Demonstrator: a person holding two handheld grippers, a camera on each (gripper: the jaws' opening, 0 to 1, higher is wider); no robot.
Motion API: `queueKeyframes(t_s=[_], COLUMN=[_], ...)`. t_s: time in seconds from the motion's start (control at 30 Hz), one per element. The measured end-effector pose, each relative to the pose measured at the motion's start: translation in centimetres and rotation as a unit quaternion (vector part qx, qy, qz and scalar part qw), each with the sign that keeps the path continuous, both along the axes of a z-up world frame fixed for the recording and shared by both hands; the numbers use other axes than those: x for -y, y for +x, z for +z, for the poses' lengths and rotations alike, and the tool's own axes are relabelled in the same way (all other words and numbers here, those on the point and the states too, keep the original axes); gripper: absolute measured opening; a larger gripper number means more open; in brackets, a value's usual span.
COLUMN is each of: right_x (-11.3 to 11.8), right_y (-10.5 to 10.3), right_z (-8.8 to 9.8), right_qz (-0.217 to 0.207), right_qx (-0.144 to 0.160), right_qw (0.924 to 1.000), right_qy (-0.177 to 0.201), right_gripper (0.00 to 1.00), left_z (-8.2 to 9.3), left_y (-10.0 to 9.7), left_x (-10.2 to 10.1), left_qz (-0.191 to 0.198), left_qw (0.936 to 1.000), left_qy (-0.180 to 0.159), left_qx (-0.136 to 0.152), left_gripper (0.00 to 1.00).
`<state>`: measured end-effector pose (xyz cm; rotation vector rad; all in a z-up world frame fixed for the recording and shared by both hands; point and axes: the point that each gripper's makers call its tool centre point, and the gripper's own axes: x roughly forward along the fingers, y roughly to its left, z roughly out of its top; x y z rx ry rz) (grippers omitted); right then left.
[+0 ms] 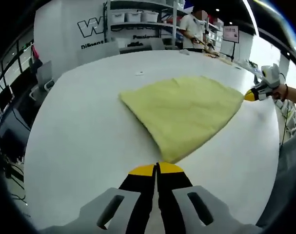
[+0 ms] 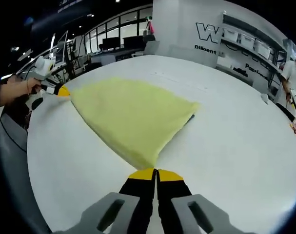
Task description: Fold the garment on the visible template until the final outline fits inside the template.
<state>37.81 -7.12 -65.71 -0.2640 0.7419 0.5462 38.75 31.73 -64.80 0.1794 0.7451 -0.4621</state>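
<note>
In the left gripper view, the left gripper [image 1: 156,169] has its yellow-tipped fingers [image 1: 142,170] clenched on the nearest corner of the yellow garment [image 1: 187,109], which lies spread flat on the white counter [image 1: 79,141]; in the right gripper view, the right gripper [image 2: 156,174] likewise has its fingers [image 2: 169,175] pinched together on the corner nearest to it. Each gripper also appears at the garment's far corner in the other's view, held in a person's hand [image 1: 280,91], and a dark edge [image 2: 189,118] peeks from under the garment's far side. Beyond the counter stand shelves with bins [image 1: 138,17] and a person in a white top [image 1: 191,29].
</note>
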Motion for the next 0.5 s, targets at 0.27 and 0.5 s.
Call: queueKeyframes(t_s=[0.27,0.5], right_x=[-1.0,-2.0], right_y=[1.0,0.7], right_z=[2.5,1.3], right_qz=[-0.076,-0.067], right_qx=[-0.001,-0.028], right_qw=[0.9869,0.9886], right_qy=[0.143,0.132], right_gripper=[0.3,0.3], left_z=[0.8,0.9], left_y=[0.5,0.9], left_x=[0.8,1.4], left_qz=[0.012,0.02], left_qw=[0.9991,0.9978], left_qy=[-0.04,-0.064], left_qx=[0.001,-0.005], left_gripper=[0.19,0.29])
